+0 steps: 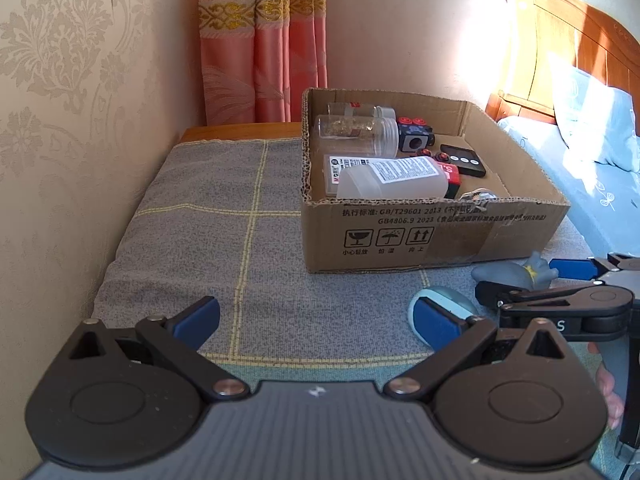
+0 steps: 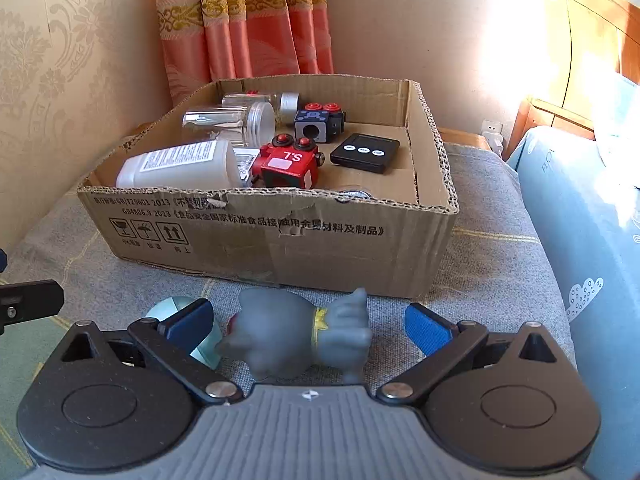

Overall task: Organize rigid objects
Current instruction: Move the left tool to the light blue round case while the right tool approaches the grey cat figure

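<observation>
A cardboard box (image 1: 420,236) (image 2: 280,248) stands on the grey cloth. It holds a white bottle (image 2: 176,166), clear jars (image 2: 228,120), a red toy block (image 2: 290,166), a dark blue toy block (image 2: 318,122) and a black remote (image 2: 364,152). A grey rubber toy figure (image 2: 296,332) (image 1: 508,274) lies on the cloth in front of the box, between the fingers of my open right gripper (image 2: 308,330). A pale blue round object (image 2: 180,308) (image 1: 440,300) lies just left of it. My left gripper (image 1: 316,320) is open and empty over the cloth, left of both.
A wallpapered wall (image 1: 60,120) runs along the left and a pink curtain (image 1: 260,40) hangs behind the box. A bed with blue bedding (image 2: 592,240) and a wooden headboard (image 1: 580,40) borders the right side.
</observation>
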`<move>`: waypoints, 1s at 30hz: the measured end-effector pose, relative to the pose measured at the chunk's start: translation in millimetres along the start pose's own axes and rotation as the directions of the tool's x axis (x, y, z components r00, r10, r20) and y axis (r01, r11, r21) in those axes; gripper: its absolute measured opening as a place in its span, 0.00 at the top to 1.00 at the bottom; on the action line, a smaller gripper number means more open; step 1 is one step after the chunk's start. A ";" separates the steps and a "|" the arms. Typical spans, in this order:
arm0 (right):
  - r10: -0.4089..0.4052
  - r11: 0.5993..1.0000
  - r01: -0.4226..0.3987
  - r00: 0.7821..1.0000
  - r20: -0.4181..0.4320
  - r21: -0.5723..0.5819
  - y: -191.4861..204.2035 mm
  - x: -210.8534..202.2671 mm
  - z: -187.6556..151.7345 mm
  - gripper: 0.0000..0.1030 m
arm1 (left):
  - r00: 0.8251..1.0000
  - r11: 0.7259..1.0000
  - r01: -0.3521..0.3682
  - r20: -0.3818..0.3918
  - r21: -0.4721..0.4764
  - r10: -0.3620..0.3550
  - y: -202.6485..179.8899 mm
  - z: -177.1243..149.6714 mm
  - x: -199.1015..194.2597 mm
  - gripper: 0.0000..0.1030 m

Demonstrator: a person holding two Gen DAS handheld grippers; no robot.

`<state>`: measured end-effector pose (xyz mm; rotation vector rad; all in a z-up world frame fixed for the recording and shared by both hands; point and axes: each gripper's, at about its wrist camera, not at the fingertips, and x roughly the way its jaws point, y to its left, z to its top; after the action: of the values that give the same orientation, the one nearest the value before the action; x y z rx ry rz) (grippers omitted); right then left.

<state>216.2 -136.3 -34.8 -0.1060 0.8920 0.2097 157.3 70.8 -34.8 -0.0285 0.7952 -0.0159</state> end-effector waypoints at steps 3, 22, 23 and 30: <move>0.010 1.000 -0.009 1.000 -0.009 0.013 -6.6 -1.2 -5.6 0.00 | 1.000 1.000 0.008 0.001 0.021 -0.008 -5.2 1.9 0.8 0.01; 0.015 0.997 -0.015 1.000 0.006 -0.076 -17.3 -4.5 -35.0 0.00 | 0.988 0.995 0.085 -0.136 0.047 -0.078 -58.2 25.4 64.8 0.01; 0.018 0.997 -0.017 1.000 0.010 -0.079 -17.6 -5.0 -35.8 0.00 | 0.986 0.996 0.077 -0.152 0.048 -0.069 -61.4 25.3 71.0 0.01; 0.027 0.996 -0.025 0.999 0.019 -0.086 -19.2 -6.8 -37.6 0.00 | 0.978 0.996 0.070 -0.202 0.053 -0.058 -69.8 18.4 89.2 0.00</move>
<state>187.8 -162.7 -52.9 -0.1722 0.8648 0.2729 232.6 -0.9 -83.4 0.0044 0.9949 -0.1053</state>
